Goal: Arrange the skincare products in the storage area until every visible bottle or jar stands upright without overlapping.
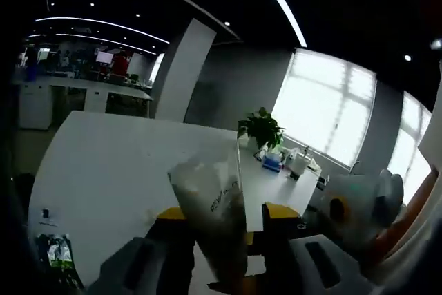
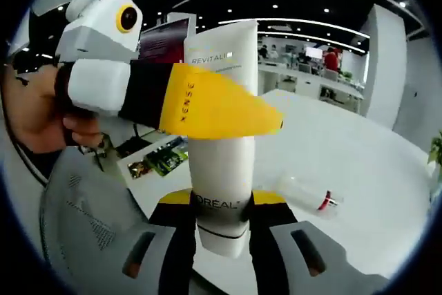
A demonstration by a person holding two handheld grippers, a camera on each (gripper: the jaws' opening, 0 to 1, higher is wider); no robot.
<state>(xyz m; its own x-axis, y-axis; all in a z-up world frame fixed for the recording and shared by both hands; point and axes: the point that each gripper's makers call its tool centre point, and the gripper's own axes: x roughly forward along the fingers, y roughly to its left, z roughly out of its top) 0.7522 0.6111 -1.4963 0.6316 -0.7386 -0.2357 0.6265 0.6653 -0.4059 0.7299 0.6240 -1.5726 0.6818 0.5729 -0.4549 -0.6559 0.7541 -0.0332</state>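
Observation:
A white L'Oreal Revitalift tube stands upright above the white table, cap end down. My right gripper is shut on its lower part near the cap. My left gripper comes in from the left, held by a hand, and one yellow finger lies across the tube's upper part. In the left gripper view the tube runs up between my left gripper pads, which are shut on it. The right gripper shows at the lower right. A small clear bottle with a red band lies on its side on the table.
The white table stretches away toward a potted plant with small items beside it. A dark green packet lies near the table's near edge. Green packets sit behind the tube.

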